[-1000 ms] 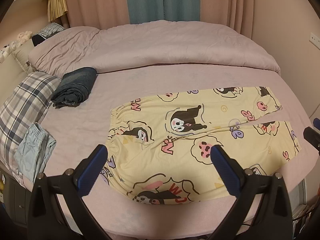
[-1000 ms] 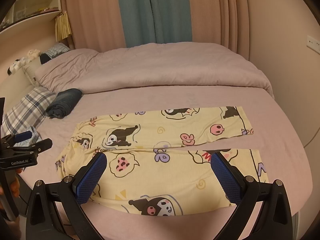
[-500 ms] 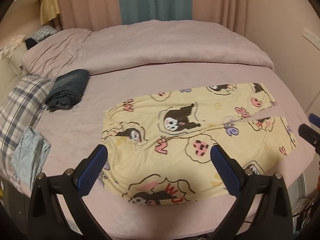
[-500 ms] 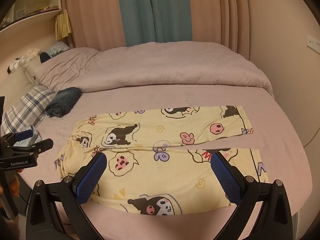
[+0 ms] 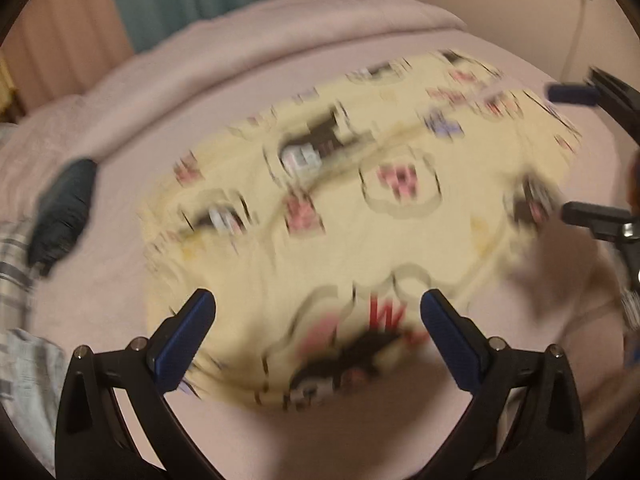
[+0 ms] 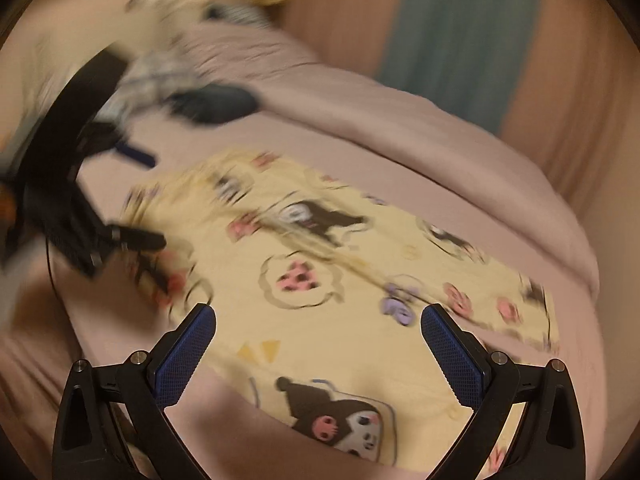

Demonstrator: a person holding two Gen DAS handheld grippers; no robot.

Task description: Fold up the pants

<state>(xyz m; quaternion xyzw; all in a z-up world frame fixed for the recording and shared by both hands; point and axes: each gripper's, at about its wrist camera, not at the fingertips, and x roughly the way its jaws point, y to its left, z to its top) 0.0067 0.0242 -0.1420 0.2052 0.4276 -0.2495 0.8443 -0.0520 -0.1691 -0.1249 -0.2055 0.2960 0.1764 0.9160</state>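
The yellow cartoon-print pants [image 6: 340, 292] are spread flat near the bed's [image 6: 460, 184] front edge; both the left gripper [image 5: 318, 320] and right gripper [image 6: 318, 336] are held apart, empty; the approach is judged underway; a near-edge grasp is called for next.

Blurred yellow cartoon-print pajama pants [image 5: 344, 216] lie flat on the pink bed [image 5: 120, 280], spreading ahead of the left gripper [image 5: 318, 308], whose blue-padded fingers [image 5: 182, 338] stand wide apart.
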